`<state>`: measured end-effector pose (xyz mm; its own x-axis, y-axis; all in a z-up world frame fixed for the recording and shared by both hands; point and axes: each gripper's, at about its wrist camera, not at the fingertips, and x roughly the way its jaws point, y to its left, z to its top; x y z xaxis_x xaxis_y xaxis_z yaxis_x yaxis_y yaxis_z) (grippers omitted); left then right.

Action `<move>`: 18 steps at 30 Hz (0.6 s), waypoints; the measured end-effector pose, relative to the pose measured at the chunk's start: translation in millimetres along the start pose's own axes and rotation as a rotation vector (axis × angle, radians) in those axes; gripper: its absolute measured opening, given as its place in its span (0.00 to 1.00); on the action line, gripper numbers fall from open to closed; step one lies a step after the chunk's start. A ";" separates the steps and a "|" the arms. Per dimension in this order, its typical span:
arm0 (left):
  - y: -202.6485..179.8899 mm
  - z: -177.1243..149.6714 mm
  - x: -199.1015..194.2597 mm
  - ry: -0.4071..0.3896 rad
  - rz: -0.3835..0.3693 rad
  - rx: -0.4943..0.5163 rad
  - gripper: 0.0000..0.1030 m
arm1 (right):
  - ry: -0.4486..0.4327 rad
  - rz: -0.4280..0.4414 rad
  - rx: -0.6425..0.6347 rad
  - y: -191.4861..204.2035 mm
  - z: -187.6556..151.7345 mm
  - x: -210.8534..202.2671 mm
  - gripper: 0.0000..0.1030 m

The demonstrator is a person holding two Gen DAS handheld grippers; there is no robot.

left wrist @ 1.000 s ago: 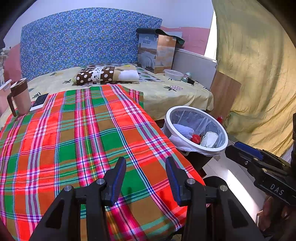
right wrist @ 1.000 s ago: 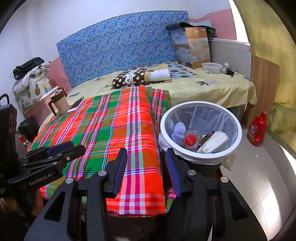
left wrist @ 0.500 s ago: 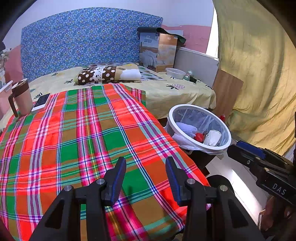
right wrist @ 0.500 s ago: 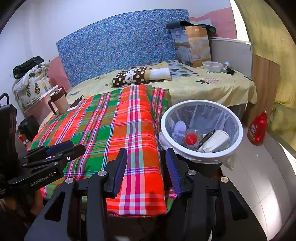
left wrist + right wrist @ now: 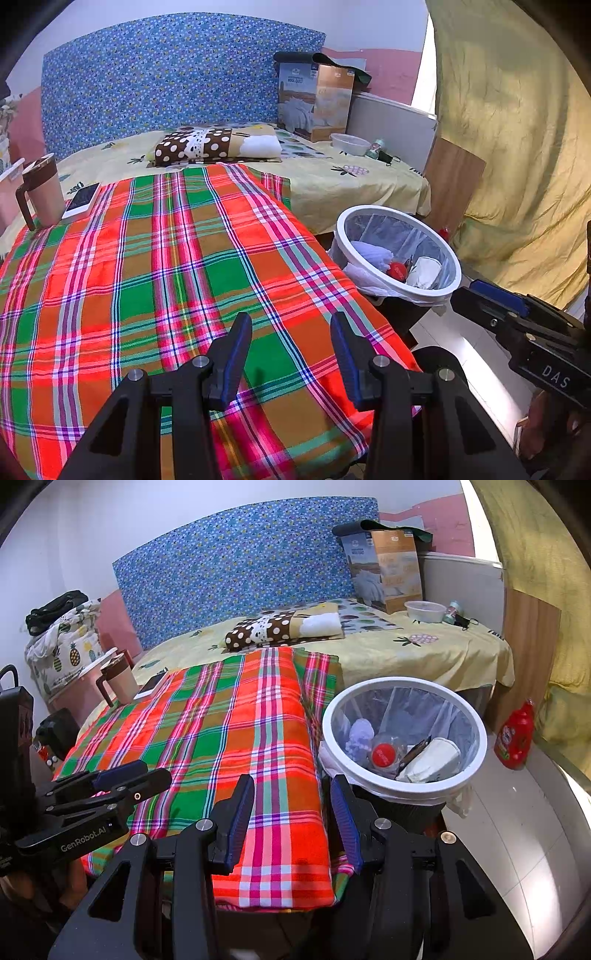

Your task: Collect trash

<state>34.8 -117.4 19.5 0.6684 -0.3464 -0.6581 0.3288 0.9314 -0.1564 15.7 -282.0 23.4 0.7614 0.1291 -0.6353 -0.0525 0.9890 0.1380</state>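
Note:
A white-rimmed trash bin [image 5: 476, 753] with a clear liner stands on the floor beside the bed; it also shows in the left wrist view [image 5: 452, 258]. Inside lie a crumpled white tissue [image 5: 360, 733], a red-capped bottle [image 5: 384, 755] and a white paper cup [image 5: 432, 762]. My left gripper [image 5: 291, 352] is open and empty above the plaid blanket [image 5: 166, 266]. My right gripper [image 5: 291, 818] is open and empty over the blanket's edge [image 5: 258, 738], left of the bin.
A brown mug [image 5: 42, 192] and a phone [image 5: 81, 199] sit at the blanket's far left. A pillow [image 5: 218, 146], a box [image 5: 316, 101] and a plastic bowl [image 5: 349, 142] lie further back. A red bottle [image 5: 517, 734] stands on the floor.
Both grippers have drawn back slightly from the bed and bin. Both stay open and empty.

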 end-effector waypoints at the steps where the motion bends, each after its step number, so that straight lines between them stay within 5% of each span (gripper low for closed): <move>1: 0.0 -0.1 0.5 0.001 0.001 -0.001 0.43 | 0.000 0.000 0.001 0.3 -0.5 0.0 0.44; 18: 3.8 -1.0 10.0 0.032 -0.002 0.006 0.43 | 0.020 0.005 0.001 -4.8 -0.3 3.5 0.44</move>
<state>42.1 -117.2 11.6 0.6463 -0.3445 -0.6809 0.3341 0.9300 -0.1534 18.4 -286.3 20.2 0.7480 0.1351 -0.6498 -0.0556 0.9884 0.1416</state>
